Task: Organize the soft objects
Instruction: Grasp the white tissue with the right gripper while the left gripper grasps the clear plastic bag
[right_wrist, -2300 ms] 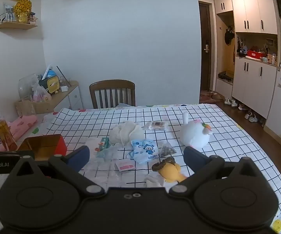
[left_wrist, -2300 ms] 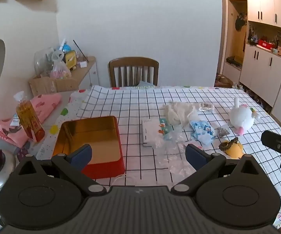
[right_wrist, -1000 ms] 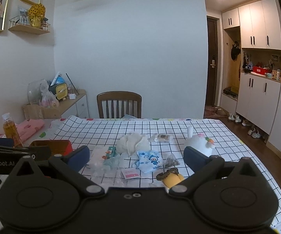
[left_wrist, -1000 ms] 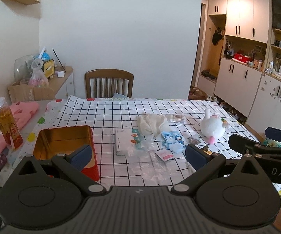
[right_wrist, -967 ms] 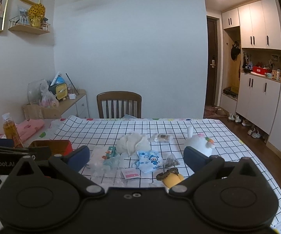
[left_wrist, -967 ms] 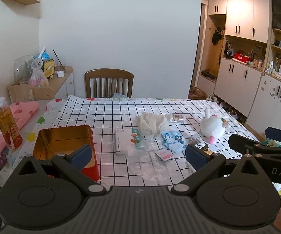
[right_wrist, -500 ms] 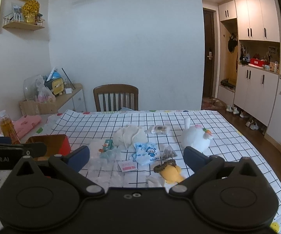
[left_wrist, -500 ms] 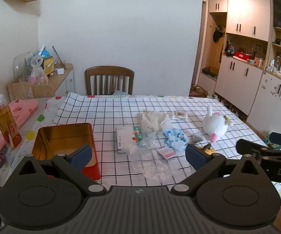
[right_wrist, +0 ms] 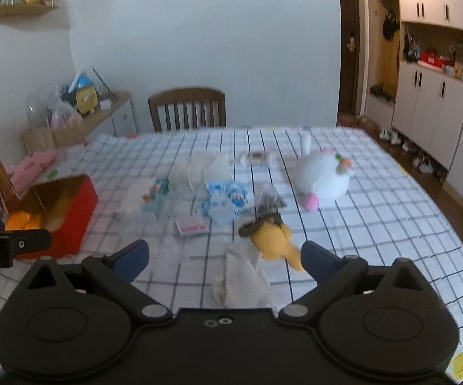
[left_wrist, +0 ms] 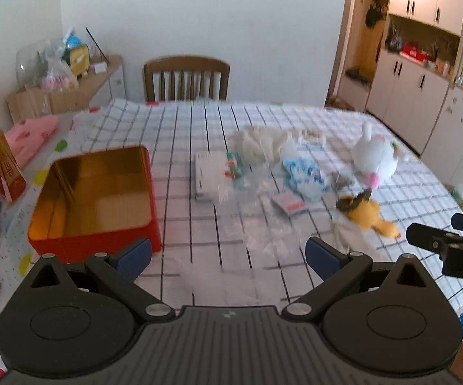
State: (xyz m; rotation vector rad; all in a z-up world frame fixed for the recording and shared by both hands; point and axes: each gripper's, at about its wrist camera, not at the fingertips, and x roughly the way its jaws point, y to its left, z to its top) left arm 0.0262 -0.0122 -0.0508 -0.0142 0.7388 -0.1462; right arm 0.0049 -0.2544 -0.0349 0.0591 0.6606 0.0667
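Your right gripper [right_wrist: 223, 258] is spread wide and holds nothing, hanging over the near edge of the table [right_wrist: 375, 224] with the yellow toy [right_wrist: 271, 235] just ahead, between its fingers; your left gripper [left_wrist: 228, 255] is equally wide and bare, beside the red tin [left_wrist: 93, 202]. Nothing looks sorted yet, so this reads as the approach to a first pick. The tin stands open at the left, well apart from the toy. To take the toy, drop lower and close on its body. A white cloth [right_wrist: 244, 276] lies touching it and clear plastic wrap [left_wrist: 263, 224] is strewn nearby; either could get pinched too. The white plush [right_wrist: 324, 176] and blue pack [right_wrist: 228, 200] wait farther back.
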